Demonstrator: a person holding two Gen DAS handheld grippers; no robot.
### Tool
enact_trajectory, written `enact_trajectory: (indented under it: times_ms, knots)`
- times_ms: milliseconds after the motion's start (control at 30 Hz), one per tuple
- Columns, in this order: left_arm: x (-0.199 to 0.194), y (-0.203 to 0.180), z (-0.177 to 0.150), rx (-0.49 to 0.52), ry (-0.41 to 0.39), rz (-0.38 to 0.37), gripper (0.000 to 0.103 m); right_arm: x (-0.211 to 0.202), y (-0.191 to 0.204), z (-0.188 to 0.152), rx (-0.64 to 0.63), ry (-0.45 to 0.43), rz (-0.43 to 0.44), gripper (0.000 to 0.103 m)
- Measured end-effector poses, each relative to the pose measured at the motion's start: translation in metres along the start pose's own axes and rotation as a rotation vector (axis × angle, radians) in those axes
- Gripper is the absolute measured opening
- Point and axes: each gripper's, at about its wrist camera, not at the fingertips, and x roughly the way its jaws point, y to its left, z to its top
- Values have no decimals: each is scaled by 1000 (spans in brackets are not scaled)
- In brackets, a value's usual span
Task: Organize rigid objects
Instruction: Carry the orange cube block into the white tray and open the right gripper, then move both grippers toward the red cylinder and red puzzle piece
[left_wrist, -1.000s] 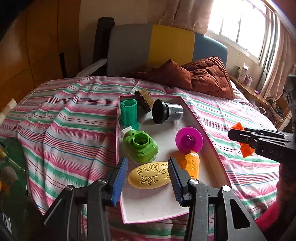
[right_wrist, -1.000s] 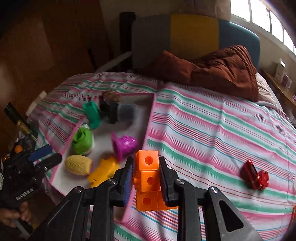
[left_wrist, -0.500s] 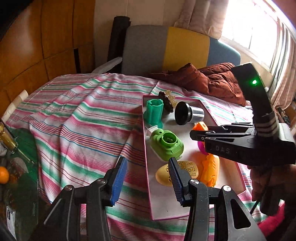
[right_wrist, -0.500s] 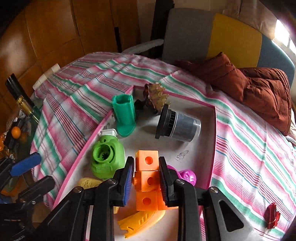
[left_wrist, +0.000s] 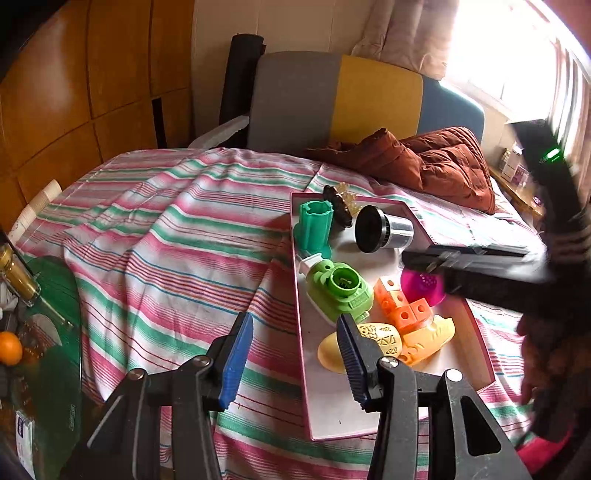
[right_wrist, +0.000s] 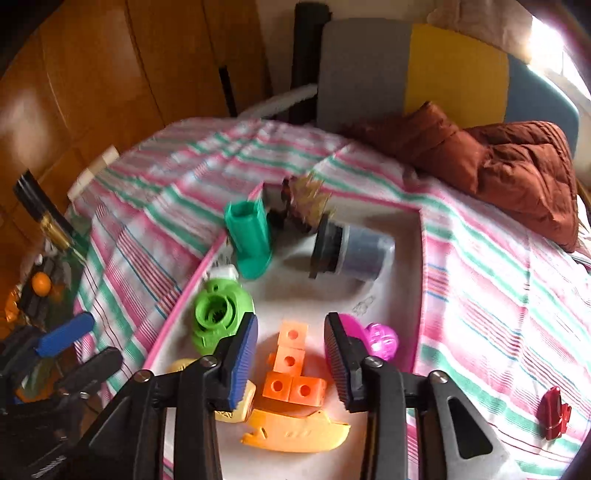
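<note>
Right gripper (right_wrist: 290, 356) just opened, pads apart and clear of the orange block piece (right_wrist: 293, 376), now lying in the pink tray (right_wrist: 419, 295), touching the orange boat. Looks light, stiff, smooth plastic; best taken across flat cube faces.

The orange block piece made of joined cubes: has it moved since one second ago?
Yes. The orange block piece went from over the striped bedsheet into the white pink-rimmed tray; the right claw, just opening, has released it.
</note>
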Motion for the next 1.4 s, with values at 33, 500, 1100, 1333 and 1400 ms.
enact_trajectory:
  times_ms: [33,500,1100,1333,1400]
  knots:
    - [-1,-2,0,2,-4,-3,48,-8,-5,-1,14,-19,-2,39]
    - [-8,-49,2,101,-14,-83,50,-84,-125,-40,261,-94,-223,40]
    - [-7,-131,4,273,2,-140,61,-145,-338,-152,1006,-171,-399,41]
    - [-1,-164,4,328,13,-168,63,-137,-324,-142,934,-140,-376,41]
    - [0,-173,3,346,16,-177,63,-136,-321,-139,909,-143,-378,41]
